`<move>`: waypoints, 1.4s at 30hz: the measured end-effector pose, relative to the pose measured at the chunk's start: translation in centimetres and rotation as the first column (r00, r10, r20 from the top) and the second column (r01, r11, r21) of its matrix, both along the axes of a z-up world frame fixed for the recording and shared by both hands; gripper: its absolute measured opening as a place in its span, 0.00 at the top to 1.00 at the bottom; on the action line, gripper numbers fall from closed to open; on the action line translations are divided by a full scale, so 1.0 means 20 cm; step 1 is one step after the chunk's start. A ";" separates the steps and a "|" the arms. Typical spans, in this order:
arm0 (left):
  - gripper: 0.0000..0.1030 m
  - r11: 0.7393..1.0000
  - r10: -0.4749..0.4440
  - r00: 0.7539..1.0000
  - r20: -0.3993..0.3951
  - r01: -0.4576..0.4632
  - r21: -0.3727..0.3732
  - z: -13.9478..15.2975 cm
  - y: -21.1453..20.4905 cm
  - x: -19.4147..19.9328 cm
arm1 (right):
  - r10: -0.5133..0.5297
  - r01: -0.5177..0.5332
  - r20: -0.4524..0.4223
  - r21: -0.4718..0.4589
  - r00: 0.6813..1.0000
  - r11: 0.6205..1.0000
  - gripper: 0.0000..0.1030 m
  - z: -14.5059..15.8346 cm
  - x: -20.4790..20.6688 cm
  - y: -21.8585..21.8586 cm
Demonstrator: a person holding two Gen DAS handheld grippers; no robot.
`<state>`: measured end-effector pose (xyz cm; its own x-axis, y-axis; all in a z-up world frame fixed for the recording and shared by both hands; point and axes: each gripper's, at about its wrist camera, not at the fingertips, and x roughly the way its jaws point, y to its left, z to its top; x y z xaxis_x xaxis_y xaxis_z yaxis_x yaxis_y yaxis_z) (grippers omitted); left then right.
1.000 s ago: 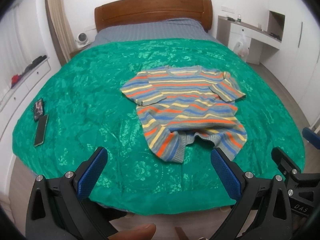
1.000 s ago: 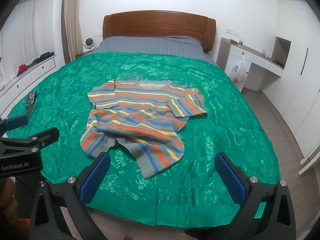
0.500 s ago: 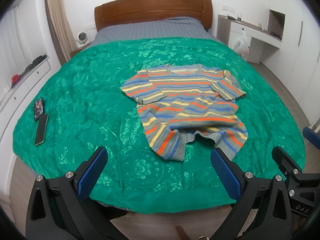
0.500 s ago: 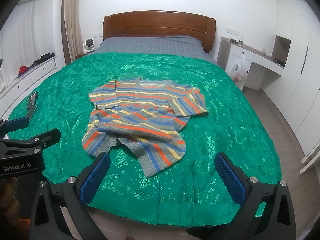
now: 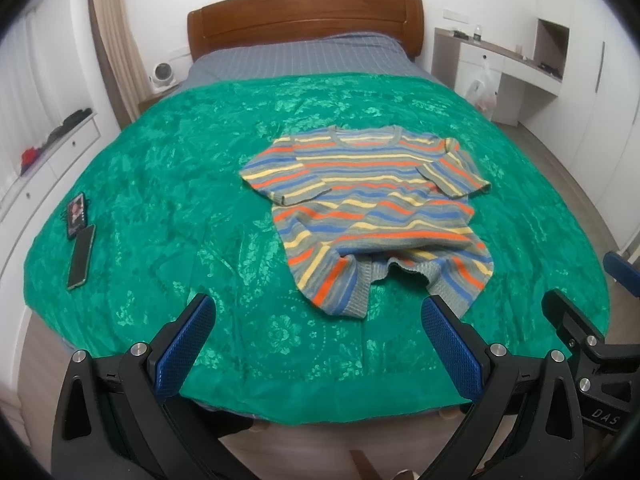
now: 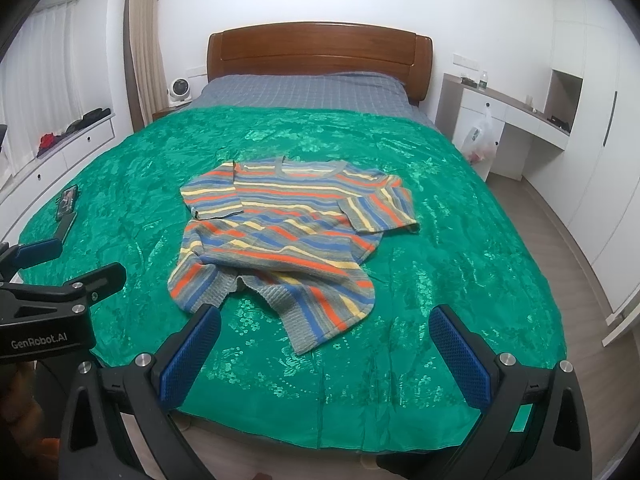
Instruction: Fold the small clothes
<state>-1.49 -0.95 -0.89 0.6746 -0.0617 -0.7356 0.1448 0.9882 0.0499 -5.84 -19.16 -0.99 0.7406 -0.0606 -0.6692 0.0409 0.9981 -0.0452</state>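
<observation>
A small striped sweater (image 5: 372, 204) (image 6: 284, 232) in grey, orange, blue and yellow lies on the green bedspread (image 5: 168, 184) (image 6: 460, 248), collar toward the headboard, both sleeves folded in over the body and the hem rumpled. My left gripper (image 5: 316, 320) is open near the bed's foot edge, just short of the hem, with nothing between its blue pads (image 5: 184, 344). My right gripper (image 6: 324, 328) is open too, its fingers spread in front of the hem's right corner. Each gripper shows at the edge of the other's view.
Two phones (image 5: 80, 236) lie on the bedspread's left side. A wooden headboard (image 5: 304, 16) stands at the far end. White drawers (image 5: 48, 160) run along the left, a desk (image 6: 512, 120) with a hanging plastic bag (image 6: 478, 140) and wardrobes on the right.
Both grippers have drifted slightly back and up from the bed; the sweater sits a little farther off. A fingertip at the left view's bottom edge is gone.
</observation>
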 end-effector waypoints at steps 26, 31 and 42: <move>0.00 0.998 0.056 0.998 -0.029 -0.056 -0.013 -0.04 0.11 0.03 | -0.013 0.013 -0.004 0.008 1.000 1.000 0.00 -0.02 0.00 0.00; 0.00 0.999 0.045 0.998 -0.039 -0.045 -0.006 -0.06 0.09 0.04 | -0.024 0.024 -0.023 0.008 0.999 1.000 0.00 -0.05 0.01 -0.03; 0.00 1.000 0.026 0.998 -0.053 -0.026 0.003 -0.08 0.06 0.04 | -0.058 0.058 -0.047 -0.014 0.997 0.998 0.00 -0.08 0.02 -0.07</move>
